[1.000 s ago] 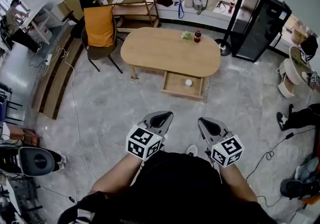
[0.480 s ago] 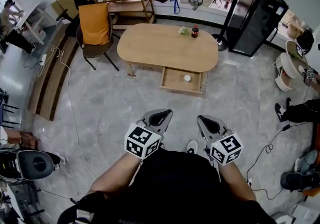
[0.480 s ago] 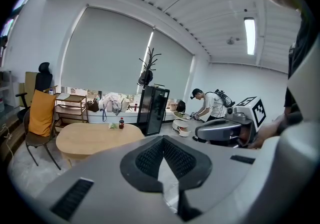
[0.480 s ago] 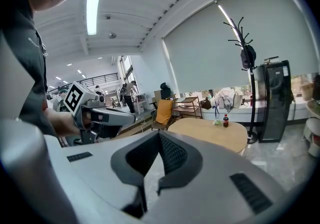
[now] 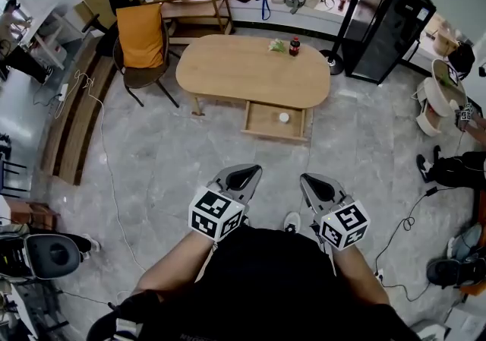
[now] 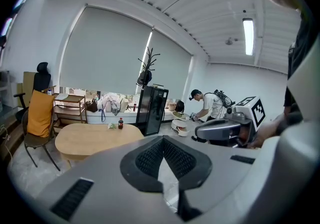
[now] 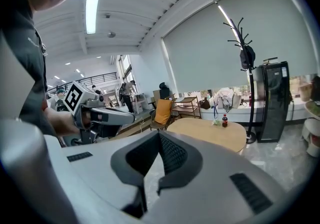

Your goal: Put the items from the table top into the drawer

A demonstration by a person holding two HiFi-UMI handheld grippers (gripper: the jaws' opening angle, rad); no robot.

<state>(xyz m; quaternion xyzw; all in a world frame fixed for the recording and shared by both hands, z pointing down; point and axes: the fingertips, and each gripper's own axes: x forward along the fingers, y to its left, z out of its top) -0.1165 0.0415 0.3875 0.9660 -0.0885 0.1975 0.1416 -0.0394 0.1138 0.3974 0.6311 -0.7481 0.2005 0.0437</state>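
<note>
A small cola bottle (image 5: 294, 46) and a green-and-white item (image 5: 278, 45) stand on the far edge of the oval wooden table (image 5: 243, 74). Under the table's near side the drawer (image 5: 266, 128) is pulled out, with a small white thing (image 5: 283, 117) inside. My left gripper (image 5: 241, 177) and right gripper (image 5: 317, 187) hover side by side over the floor, well short of the table. Both are shut and hold nothing. The left gripper view shows its jaws (image 6: 161, 140) meeting, with the bottle (image 6: 120, 123) far off. In the right gripper view the closed jaws (image 7: 160, 138) point toward the table (image 7: 210, 133).
A chair draped in orange (image 5: 140, 36) stands left of the table. A wooden shelf cart (image 5: 190, 1) is behind it. A black cabinet (image 5: 387, 17) and a coat stand (image 5: 345, 28) are at the right. Cables and planks (image 5: 76, 119) lie on the left floor. A person (image 6: 207, 106) works at the right.
Both grippers keep their place and stay shut. The head view has drifted slightly, so the table sits a touch higher in the picture.
</note>
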